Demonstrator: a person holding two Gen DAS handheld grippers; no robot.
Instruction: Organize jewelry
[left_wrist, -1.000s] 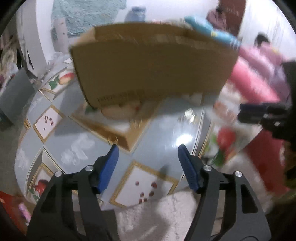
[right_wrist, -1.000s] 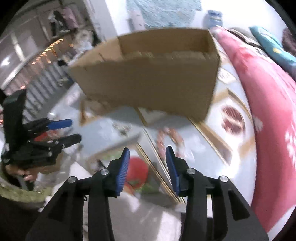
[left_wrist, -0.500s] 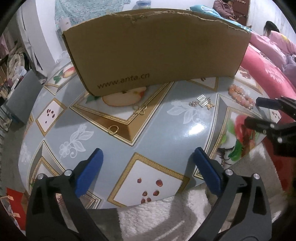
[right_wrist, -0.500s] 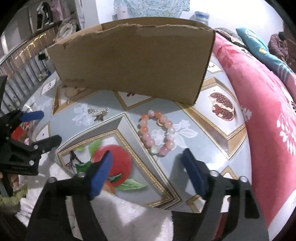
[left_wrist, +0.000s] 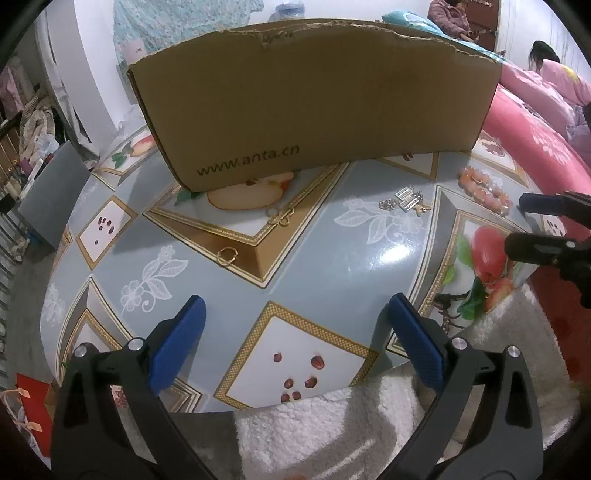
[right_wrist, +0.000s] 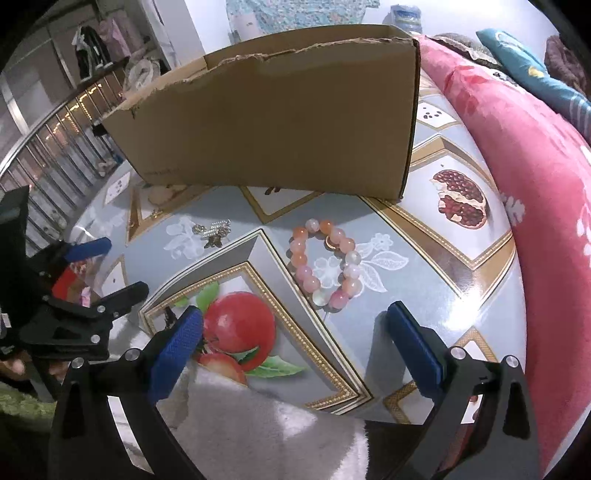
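From the left wrist, the left gripper (left_wrist: 295, 314) stood spread wide with nothing between its blue pads, hanging over the patterned table (left_wrist: 332, 266). The cardboard box (left_wrist: 314, 103) sat at twelve o'clock. A gold ring (left_wrist: 227, 255) lay at ten o'clock of the gripper, a silver charm cluster (left_wrist: 406, 199) at one o'clock, and the pink bead bracelet (left_wrist: 485, 190) beyond it at two, near the right gripper's fingers (left_wrist: 543, 245).

From the right wrist, the right gripper (right_wrist: 293, 325) was opening its jaws, nothing between them. The bracelet (right_wrist: 327, 266) lay at twelve o'clock just ahead, the charm cluster (right_wrist: 214, 230) at eleven, the box (right_wrist: 277, 122) behind both. The left gripper (right_wrist: 110, 267) showed at nine o'clock.
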